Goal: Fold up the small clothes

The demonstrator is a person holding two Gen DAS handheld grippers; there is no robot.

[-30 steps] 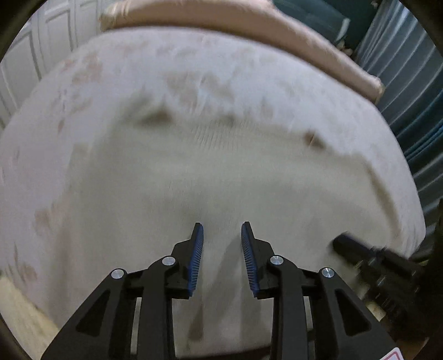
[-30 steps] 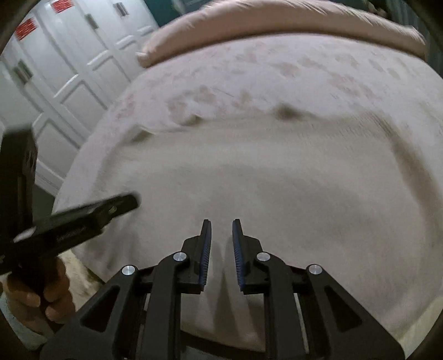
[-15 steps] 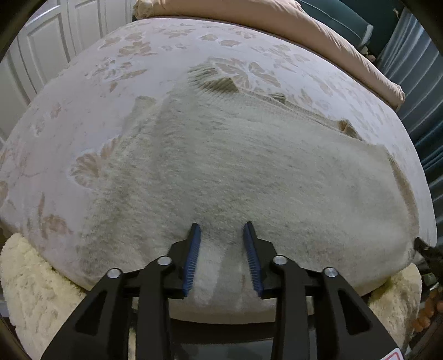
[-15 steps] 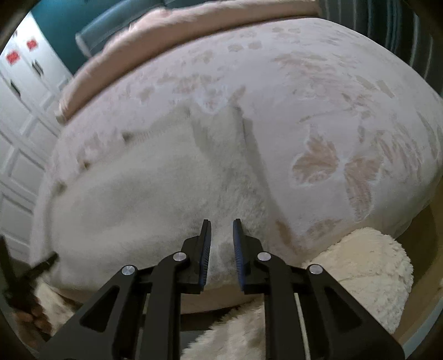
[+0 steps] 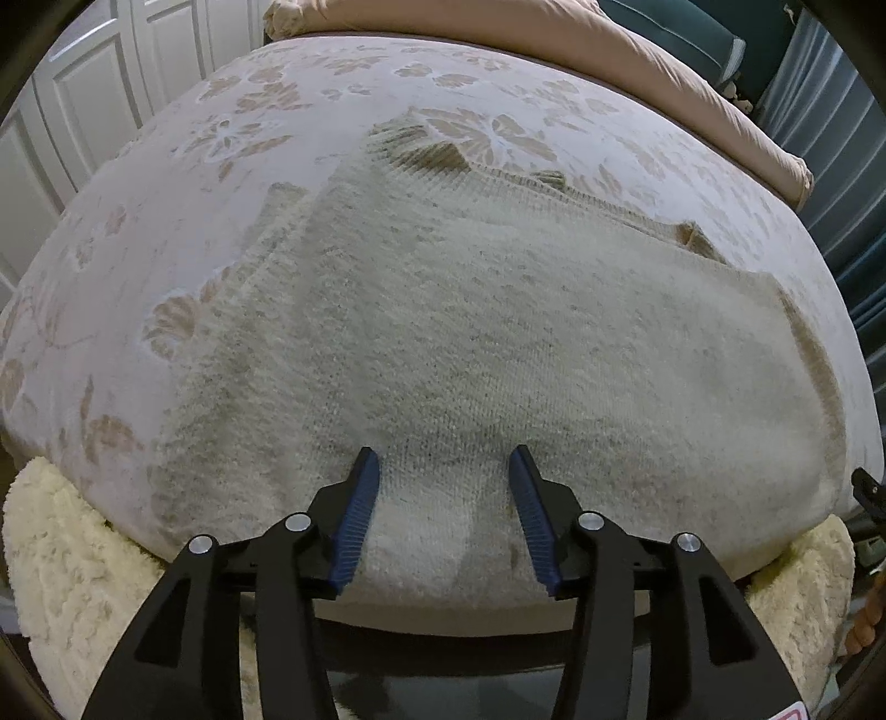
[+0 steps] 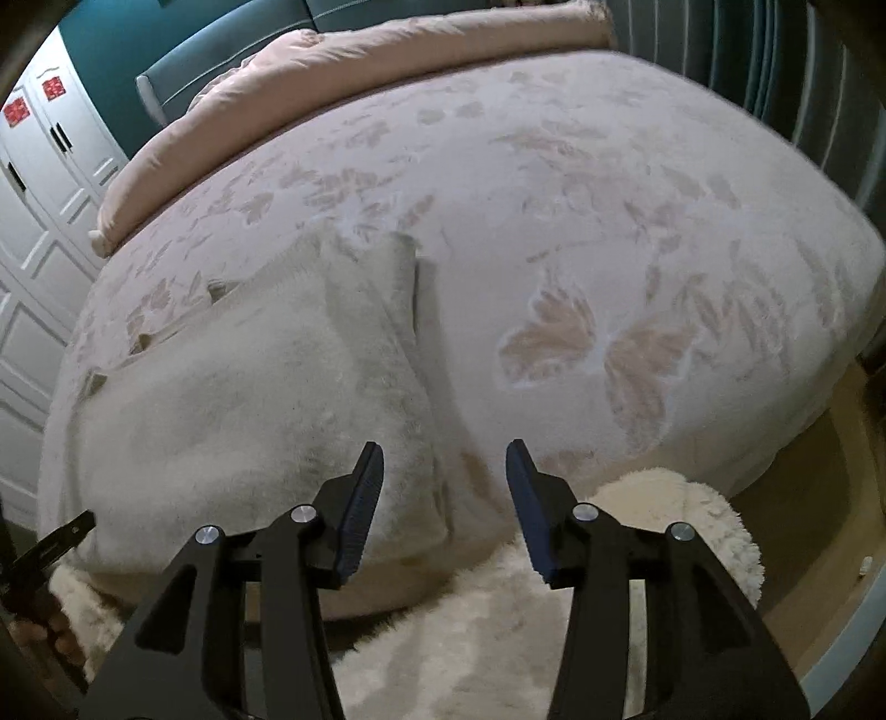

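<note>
A cream knitted sweater [image 5: 498, 343] lies spread flat on the bed, its hem hanging near the bed's front edge. It also shows in the right wrist view [image 6: 249, 399], at the left, with one sleeve folded along its right side. My left gripper [image 5: 444, 471] is open and empty, just above the sweater's near hem at its middle. My right gripper [image 6: 444, 465] is open and empty, at the sweater's near right corner. The tip of the left gripper shows at the lower left of the right wrist view [image 6: 61, 540].
The bed [image 6: 637, 232] has a pale floral cover. A pink rolled duvet [image 5: 554, 39] lies along its far side. A fluffy cream rug [image 6: 637, 554] lies on the floor below the bed's front edge. White cupboard doors [image 5: 83, 99] stand at the left, curtains [image 5: 841, 166] at the right.
Both grippers have opened wider and drawn back toward the bed's front edge. The right gripper has swung from the sweater's middle to its right corner.
</note>
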